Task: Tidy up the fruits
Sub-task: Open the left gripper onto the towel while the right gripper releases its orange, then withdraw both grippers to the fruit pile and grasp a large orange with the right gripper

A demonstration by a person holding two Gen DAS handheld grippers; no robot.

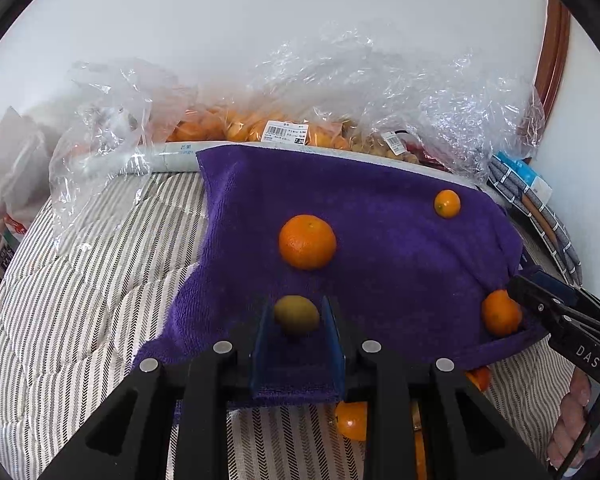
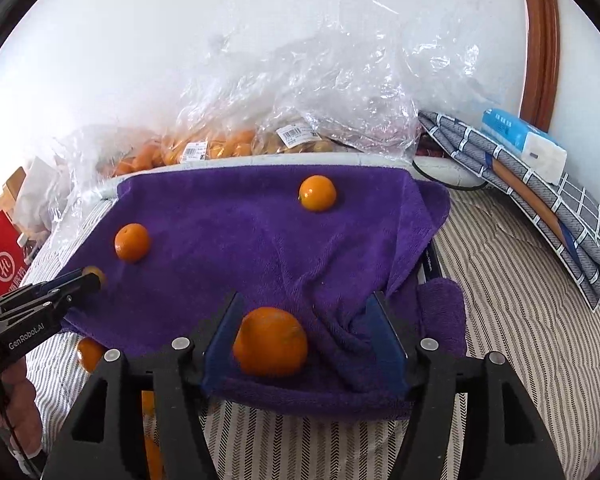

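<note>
A purple towel (image 1: pixel 380 240) lies on a striped bed cover. My left gripper (image 1: pixel 297 316) is shut on a small yellow-green fruit (image 1: pixel 296 314) just above the towel's near edge; it shows at the left of the right wrist view (image 2: pixel 94 276). A big orange (image 1: pixel 307 241) lies beyond it and a small orange (image 1: pixel 447 203) at the far right. My right gripper (image 2: pixel 306 320) is open, its jaws on either side of an orange (image 2: pixel 270 341) on the towel, nearer the left jaw. The same orange shows in the left wrist view (image 1: pixel 500 313).
Clear plastic bags of oranges (image 1: pixel 236 128) and yellowish fruit (image 2: pixel 300 142) stand along the wall behind the towel. More oranges (image 1: pixel 352 420) lie on the striped cover below the towel's near edge. Folded cloth and a tissue pack (image 2: pixel 524 144) sit at the right.
</note>
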